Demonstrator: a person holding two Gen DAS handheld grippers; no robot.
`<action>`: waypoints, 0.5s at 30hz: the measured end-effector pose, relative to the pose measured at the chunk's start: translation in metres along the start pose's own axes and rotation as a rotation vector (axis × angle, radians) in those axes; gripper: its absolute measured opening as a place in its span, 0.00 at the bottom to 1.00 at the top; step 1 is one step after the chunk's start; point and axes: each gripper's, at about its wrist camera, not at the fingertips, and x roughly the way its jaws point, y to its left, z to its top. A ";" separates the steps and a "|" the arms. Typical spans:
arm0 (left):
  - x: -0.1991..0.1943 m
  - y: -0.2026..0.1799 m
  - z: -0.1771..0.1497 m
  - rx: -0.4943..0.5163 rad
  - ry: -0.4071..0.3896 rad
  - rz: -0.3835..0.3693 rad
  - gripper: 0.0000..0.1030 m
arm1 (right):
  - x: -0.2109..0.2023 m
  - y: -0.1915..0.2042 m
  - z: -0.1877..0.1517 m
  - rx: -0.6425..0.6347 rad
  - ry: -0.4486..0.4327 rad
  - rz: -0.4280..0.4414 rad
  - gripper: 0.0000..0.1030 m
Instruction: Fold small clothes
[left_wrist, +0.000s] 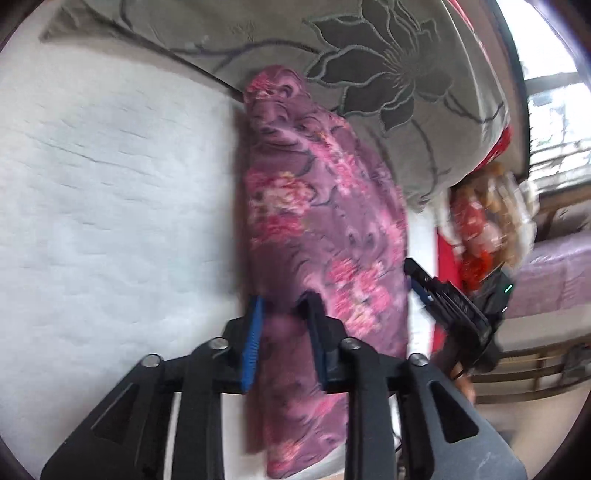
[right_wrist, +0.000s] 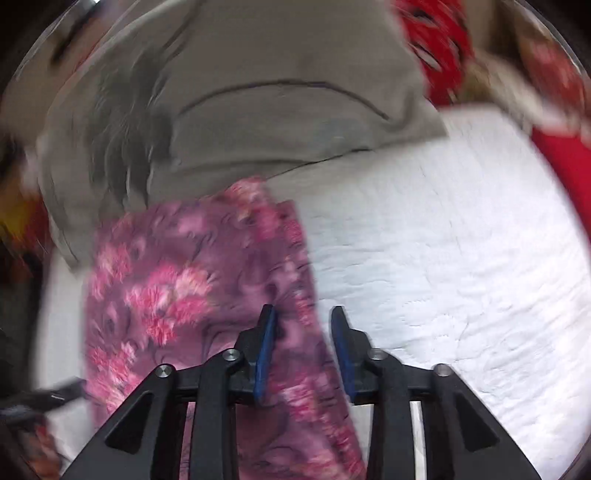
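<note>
A: Tongs check: your left tongs stand parted with the purple floral garment between the pads, not pinched.

B: And your right tongs?

A: Same, released, cloth edge between them. Garment lies on the white bed cover, far end against the grey flowered blanket.

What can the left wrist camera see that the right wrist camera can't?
Only the left view shows the dark flower stitched on the grey blanket, the window, and the right gripper from outside. Only the right view shows the red patterned cloth clearly, and its own gripper's blue pads standing apart. Both show the purple floral garment lying on the white quilt, between each gripper's open jaws.
</note>
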 end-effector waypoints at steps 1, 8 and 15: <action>0.005 0.001 0.001 -0.028 0.005 -0.041 0.49 | -0.002 -0.012 0.001 0.054 -0.003 0.065 0.53; 0.036 -0.004 -0.001 -0.078 0.030 -0.100 0.71 | 0.013 -0.044 -0.002 0.105 0.060 0.343 0.71; 0.040 -0.016 0.001 -0.087 0.023 -0.055 0.66 | 0.037 0.007 0.003 -0.116 0.173 0.304 0.80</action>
